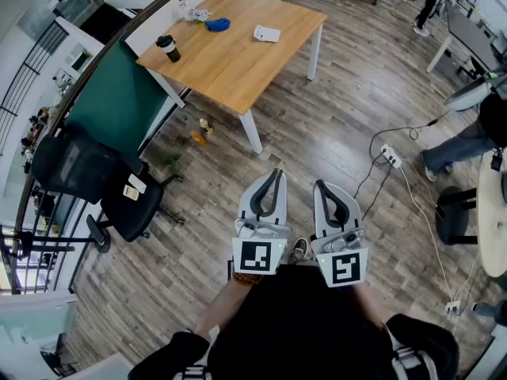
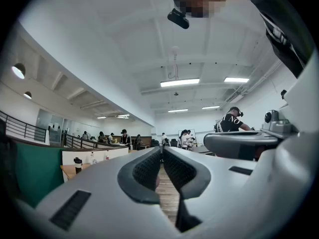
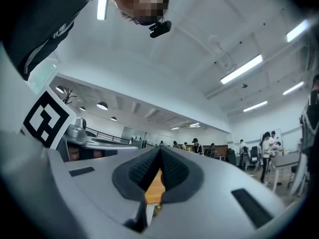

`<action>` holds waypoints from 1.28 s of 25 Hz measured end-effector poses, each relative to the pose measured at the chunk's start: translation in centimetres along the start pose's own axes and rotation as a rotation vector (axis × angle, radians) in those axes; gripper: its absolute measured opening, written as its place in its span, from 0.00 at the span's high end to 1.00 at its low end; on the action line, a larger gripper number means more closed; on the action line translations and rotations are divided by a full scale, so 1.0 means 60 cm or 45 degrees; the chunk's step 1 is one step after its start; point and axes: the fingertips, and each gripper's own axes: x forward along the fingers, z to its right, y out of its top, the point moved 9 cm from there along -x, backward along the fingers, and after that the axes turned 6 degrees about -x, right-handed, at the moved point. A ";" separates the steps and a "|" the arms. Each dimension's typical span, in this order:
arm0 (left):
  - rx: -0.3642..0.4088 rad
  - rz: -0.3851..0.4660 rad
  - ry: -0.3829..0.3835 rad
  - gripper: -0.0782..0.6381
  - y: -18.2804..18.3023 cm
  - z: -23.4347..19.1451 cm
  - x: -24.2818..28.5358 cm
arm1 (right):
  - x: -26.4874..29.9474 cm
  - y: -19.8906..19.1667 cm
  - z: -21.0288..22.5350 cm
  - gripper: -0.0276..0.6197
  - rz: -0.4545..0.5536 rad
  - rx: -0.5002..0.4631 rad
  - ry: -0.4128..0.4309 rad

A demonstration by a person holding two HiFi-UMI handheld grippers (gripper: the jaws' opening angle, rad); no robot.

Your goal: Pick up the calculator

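Note:
The calculator [image 1: 267,33], a small pale flat device, lies near the far right end of the wooden table [image 1: 238,62], well ahead of both grippers. My left gripper [image 1: 277,174] and right gripper [image 1: 318,185] are held side by side close to my body, over the wood floor. Both point toward the table and both are shut on nothing. In the left gripper view the left gripper [image 2: 162,151] has its jaws together, with floor beyond. In the right gripper view the right gripper [image 3: 160,151] is shut, and the table's edge [image 3: 155,188] shows beneath its tips.
A dark cup [image 1: 168,47], a blue object [image 1: 217,24] and small bottles [image 1: 190,10] also stand on the table. A black office chair [image 1: 95,180] and a green partition [image 1: 119,101] are at the left. A power strip with cables [image 1: 390,157] lies on the floor at the right, near a seated person [image 1: 467,141].

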 end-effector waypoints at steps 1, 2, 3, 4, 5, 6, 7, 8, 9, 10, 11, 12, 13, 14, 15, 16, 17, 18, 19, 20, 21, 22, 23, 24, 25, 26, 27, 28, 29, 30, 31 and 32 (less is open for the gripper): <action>0.018 -0.014 -0.009 0.84 -0.003 0.006 0.004 | -0.004 -0.007 0.007 0.95 -0.022 0.030 0.023; 0.034 -0.025 -0.017 0.84 -0.006 0.012 0.008 | -0.008 -0.016 0.015 0.95 -0.048 0.063 0.050; 0.042 -0.034 -0.024 0.84 -0.010 0.019 0.013 | -0.013 -0.028 0.023 0.95 -0.082 0.097 0.083; 0.044 -0.040 -0.030 0.84 -0.014 0.027 0.019 | -0.019 -0.041 0.032 0.95 -0.120 0.127 0.118; 0.042 -0.045 -0.036 0.84 -0.018 0.036 0.025 | -0.024 -0.053 0.041 0.95 -0.155 0.146 0.151; 0.041 -0.051 -0.042 0.84 -0.022 0.045 0.030 | -0.026 -0.063 0.051 0.95 -0.178 0.151 0.175; 0.043 -0.054 -0.047 0.84 -0.026 0.054 0.036 | -0.026 -0.069 0.060 0.95 -0.184 0.146 0.184; 0.047 -0.056 -0.052 0.84 -0.029 0.061 0.043 | -0.023 -0.073 0.070 0.95 -0.175 0.139 0.177; 0.051 -0.057 -0.055 0.84 -0.032 0.067 0.049 | -0.020 -0.075 0.078 0.95 -0.160 0.134 0.162; 0.056 -0.060 -0.059 0.84 -0.035 0.072 0.056 | -0.018 -0.079 0.087 0.95 -0.152 0.133 0.147; 0.060 -0.066 -0.063 0.84 -0.038 0.077 0.063 | -0.017 -0.083 0.095 0.95 -0.155 0.132 0.138; 0.064 -0.071 -0.067 0.84 -0.041 0.080 0.071 | -0.016 -0.090 0.103 0.95 -0.166 0.130 0.133; 0.068 -0.076 -0.072 0.84 -0.043 0.082 0.079 | -0.015 -0.096 0.110 0.95 -0.181 0.127 0.132; 0.070 -0.077 -0.076 0.84 -0.046 0.083 0.088 | -0.012 -0.103 0.117 0.95 -0.199 0.121 0.133; 0.068 -0.076 -0.079 0.84 -0.050 0.082 0.098 | -0.009 -0.111 0.124 0.95 -0.223 0.114 0.137; 0.062 -0.077 -0.081 0.84 -0.054 0.080 0.109 | -0.004 -0.118 0.130 0.95 -0.241 0.107 0.140; 0.055 -0.079 -0.083 0.84 -0.061 0.076 0.120 | 0.005 -0.123 0.136 0.95 -0.244 0.098 0.138; 0.047 -0.081 -0.085 0.84 -0.068 0.071 0.133 | 0.015 -0.126 0.142 0.95 -0.238 0.086 0.135; 0.040 -0.084 -0.089 0.84 -0.075 0.065 0.146 | 0.026 -0.130 0.147 0.95 -0.236 0.073 0.131; 0.033 -0.086 -0.096 0.84 -0.082 0.059 0.161 | 0.037 -0.134 0.153 0.95 -0.235 0.060 0.123; 0.026 -0.086 -0.104 0.84 -0.088 0.055 0.177 | 0.047 -0.137 0.160 0.95 -0.235 0.048 0.106; 0.019 -0.085 -0.113 0.84 -0.093 0.051 0.193 | 0.058 -0.138 0.169 0.95 -0.234 0.037 0.081; 0.012 -0.083 -0.122 0.84 -0.096 0.048 0.209 | 0.068 -0.138 0.178 0.95 -0.234 0.029 0.053; 0.004 -0.082 -0.128 0.84 -0.098 0.044 0.226 | 0.079 -0.137 0.188 0.95 -0.235 0.023 0.028; -0.005 -0.080 -0.133 0.84 -0.100 0.039 0.243 | 0.092 -0.136 0.197 0.95 -0.233 0.020 0.009; -0.012 -0.078 -0.139 0.84 -0.100 0.033 0.260 | 0.107 -0.135 0.206 0.95 -0.226 0.013 -0.004; -0.016 -0.077 -0.145 0.84 -0.100 0.026 0.278 | 0.123 -0.134 0.215 0.95 -0.220 0.000 -0.014; -0.019 -0.078 -0.153 0.84 -0.101 0.018 0.295 | 0.140 -0.134 0.224 0.95 -0.217 -0.017 -0.027; -0.023 -0.080 -0.159 0.84 -0.103 0.009 0.312 | 0.157 -0.134 0.233 0.95 -0.212 -0.033 -0.051; -0.028 -0.085 -0.164 0.84 -0.106 0.000 0.329 | 0.175 -0.133 0.243 0.95 -0.206 -0.043 -0.083; -0.030 -0.089 -0.169 0.84 -0.109 -0.010 0.346 | 0.192 -0.133 0.253 0.95 -0.202 -0.047 -0.113; -0.030 -0.091 -0.175 0.84 -0.111 -0.019 0.364 | 0.209 -0.135 0.262 0.95 -0.200 -0.049 -0.135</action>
